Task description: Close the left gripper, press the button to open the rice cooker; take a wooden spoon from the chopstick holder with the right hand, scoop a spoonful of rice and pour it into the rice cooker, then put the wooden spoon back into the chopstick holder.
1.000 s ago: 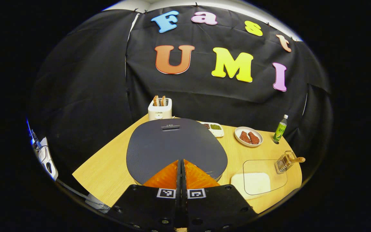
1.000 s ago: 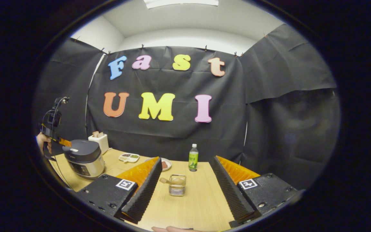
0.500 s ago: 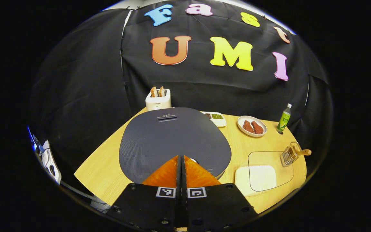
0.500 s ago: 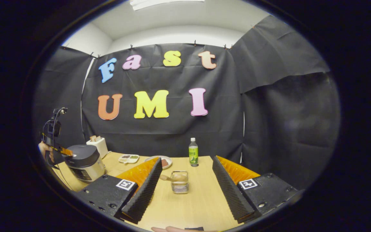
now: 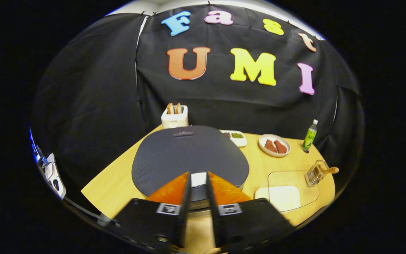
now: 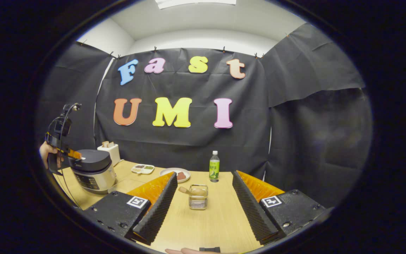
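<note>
Tabletop of pale wood runs under both my tools, with black cloth hung behind it and a white ceiling above. My left gripper hangs over the rice cooker, fingers slightly parted around its white button, lid down. My right gripper stands wide open before the chopstick holder, where the wooden spoon leans.

Bare tabletop lies open between my right fingers up to the wire holder. Bottle and plate stand behind it. Rice cooker blocks the left.
</note>
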The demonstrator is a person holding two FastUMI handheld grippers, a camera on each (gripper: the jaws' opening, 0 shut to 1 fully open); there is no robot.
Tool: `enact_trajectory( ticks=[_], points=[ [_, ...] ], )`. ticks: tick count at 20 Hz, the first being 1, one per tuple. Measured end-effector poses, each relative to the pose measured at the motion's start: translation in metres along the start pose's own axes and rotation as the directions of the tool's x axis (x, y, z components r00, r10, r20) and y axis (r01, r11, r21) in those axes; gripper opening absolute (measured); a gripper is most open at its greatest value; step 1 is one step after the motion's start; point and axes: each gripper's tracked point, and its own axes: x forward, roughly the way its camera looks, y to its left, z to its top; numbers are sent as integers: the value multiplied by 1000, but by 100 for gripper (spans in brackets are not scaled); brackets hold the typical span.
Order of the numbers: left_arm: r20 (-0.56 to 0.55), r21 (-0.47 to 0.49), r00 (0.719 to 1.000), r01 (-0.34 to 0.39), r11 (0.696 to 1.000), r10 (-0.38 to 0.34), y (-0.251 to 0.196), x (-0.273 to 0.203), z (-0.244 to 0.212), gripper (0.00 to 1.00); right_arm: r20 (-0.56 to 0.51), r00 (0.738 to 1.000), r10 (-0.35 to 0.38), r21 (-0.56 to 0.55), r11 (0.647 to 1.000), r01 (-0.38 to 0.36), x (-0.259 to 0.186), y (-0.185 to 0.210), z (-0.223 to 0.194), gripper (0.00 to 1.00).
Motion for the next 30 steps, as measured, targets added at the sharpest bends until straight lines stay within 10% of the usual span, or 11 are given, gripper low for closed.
enact_trajectory(
  ticks=[2, 3, 25, 30],
  points=[
    [151, 37, 986, -76, 996, 70, 13, -11, 35, 92, 2, 1000, -1, -4, 1000, 1, 0, 2, -3, 100],
    [193, 55, 977, -100, 994, 88, 15, -23, 45, 99, 3, 1000, -6, -8, 1000, 6, 1, 2, -6, 100],
    [380, 131, 917, 76, 988, -121, -30, -176, 3, 96, -10, 1000, 19, 26, 999, -19, 103, 47, -116, 100],
    [400, 175, 901, 106, 979, -169, -43, -189, -3, 96, -12, 998, 54, 55, 997, -53, 136, 57, -130, 77]
  ],
)
